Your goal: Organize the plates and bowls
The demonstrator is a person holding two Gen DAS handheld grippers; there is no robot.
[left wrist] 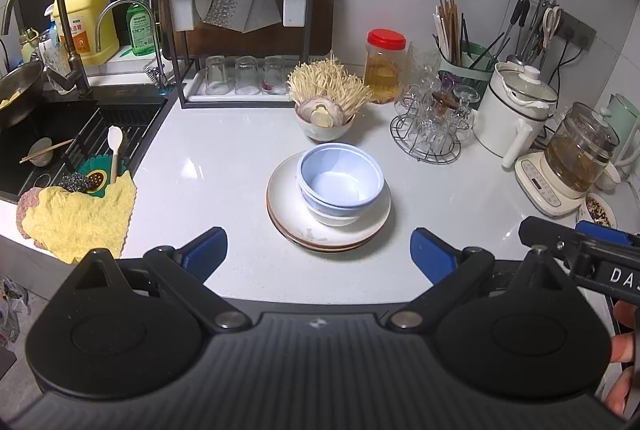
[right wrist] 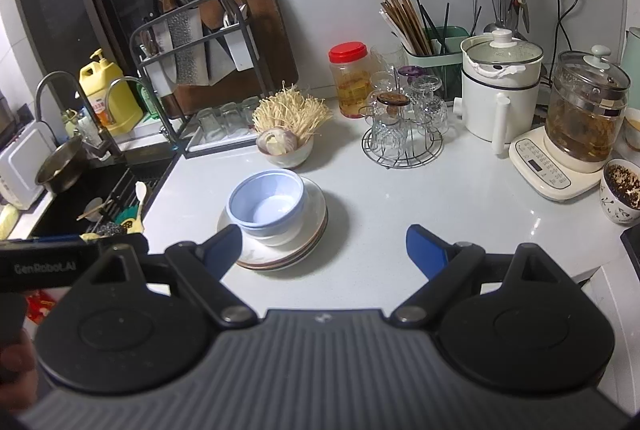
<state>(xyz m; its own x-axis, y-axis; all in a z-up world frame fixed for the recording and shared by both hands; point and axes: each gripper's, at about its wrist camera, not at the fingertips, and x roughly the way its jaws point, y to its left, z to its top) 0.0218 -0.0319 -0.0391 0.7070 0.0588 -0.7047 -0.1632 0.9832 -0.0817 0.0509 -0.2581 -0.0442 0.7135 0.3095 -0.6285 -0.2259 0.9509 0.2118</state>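
Both grippers, left (left wrist: 318,250) and right (right wrist: 324,248), hang wide open and empty over the counter (left wrist: 224,150); nested bowls (left wrist: 340,186) sit stacked on the plates (left wrist: 288,206), likely to save space.

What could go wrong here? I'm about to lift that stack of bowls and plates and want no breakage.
1. The bowls sit off-centre on the plates, toward the right edge, so lifting the plates could tip them.
2. The bowl of mushrooms stands close behind; a forward push might knock it.
3. The glasses on the wire rack stand to the right, easy to clip with the open right tool.
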